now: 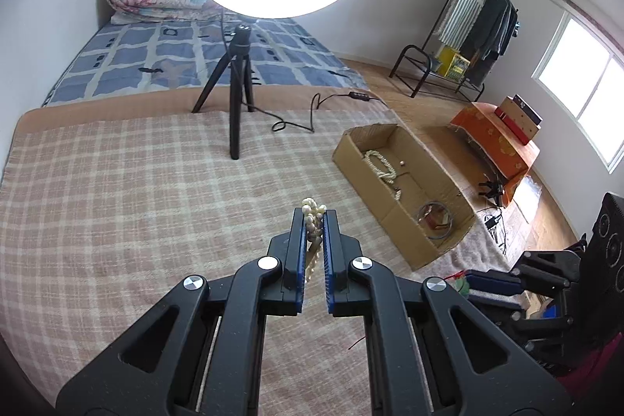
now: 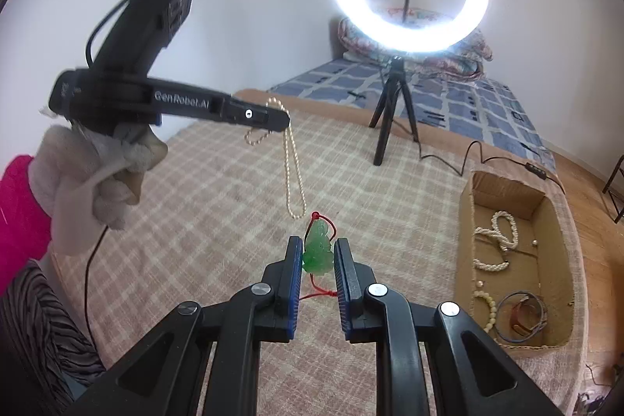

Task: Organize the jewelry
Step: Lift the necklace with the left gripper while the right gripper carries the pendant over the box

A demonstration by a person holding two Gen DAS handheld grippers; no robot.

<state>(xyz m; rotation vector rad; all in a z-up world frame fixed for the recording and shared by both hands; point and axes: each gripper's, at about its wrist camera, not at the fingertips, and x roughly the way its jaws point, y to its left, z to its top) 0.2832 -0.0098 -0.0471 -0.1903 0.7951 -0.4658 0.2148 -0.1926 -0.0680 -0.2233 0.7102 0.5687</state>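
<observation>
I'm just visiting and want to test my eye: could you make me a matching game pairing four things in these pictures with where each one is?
Things:
1. Long cream bead necklace
2. Green carved jade pendant on red cord
3. Brown and grey bangles
4. Black tripod of the glowing ring light

Places:
A. Lying in the open cardboard box
B. Standing on the checked blanket
C. Pinched in the left gripper, dangling
D. Clamped in the right gripper

Pairs: 1-C, 2-D, 3-A, 4-B
</observation>
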